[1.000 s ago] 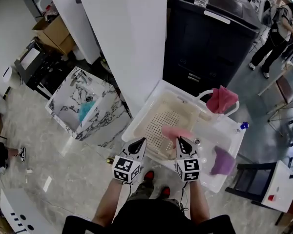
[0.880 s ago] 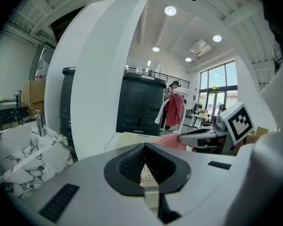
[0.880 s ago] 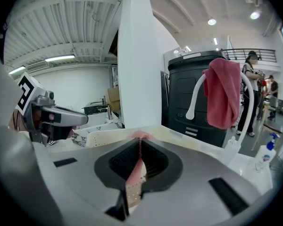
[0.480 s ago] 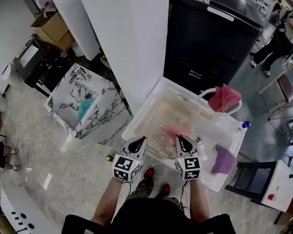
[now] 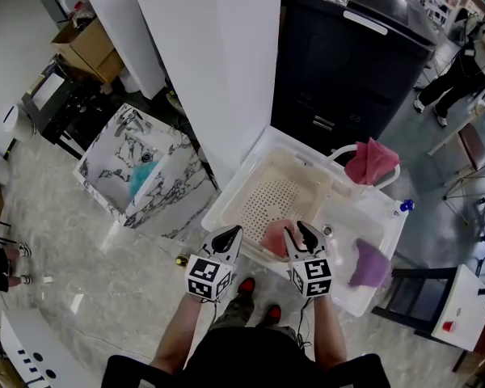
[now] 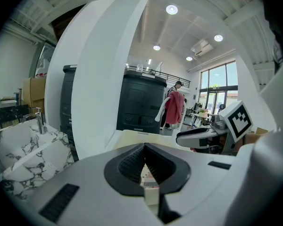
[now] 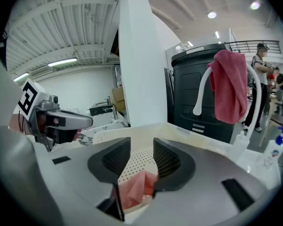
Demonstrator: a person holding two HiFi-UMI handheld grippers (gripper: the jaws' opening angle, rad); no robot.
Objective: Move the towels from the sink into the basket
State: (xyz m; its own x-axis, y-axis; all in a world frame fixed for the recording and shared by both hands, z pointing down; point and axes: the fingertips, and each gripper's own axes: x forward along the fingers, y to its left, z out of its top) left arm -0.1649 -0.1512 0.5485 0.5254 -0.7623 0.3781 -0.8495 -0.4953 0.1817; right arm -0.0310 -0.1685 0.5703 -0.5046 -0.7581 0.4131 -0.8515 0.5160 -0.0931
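Right gripper (image 5: pixel 297 234) jaws just opening, spread; pink towel (image 5: pixel 273 234) loose beneath them, at rim of basket (image 5: pixel 284 191) ahead. Left gripper (image 5: pixel 229 238) pressed together, empty. Risk: towel snags jaw, slides outside basket.

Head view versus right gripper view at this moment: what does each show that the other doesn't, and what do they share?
Only the head view: the purple towel lying in the sink, and the teal towel in the marble basin. Only the right gripper view: the ceiling, and a straight look between the jaws of the right gripper, which have just been opening and stand apart above the pink towel. Both: that pink towel in the basket, the red towel draped over the faucet, the black cabinet and the left gripper.
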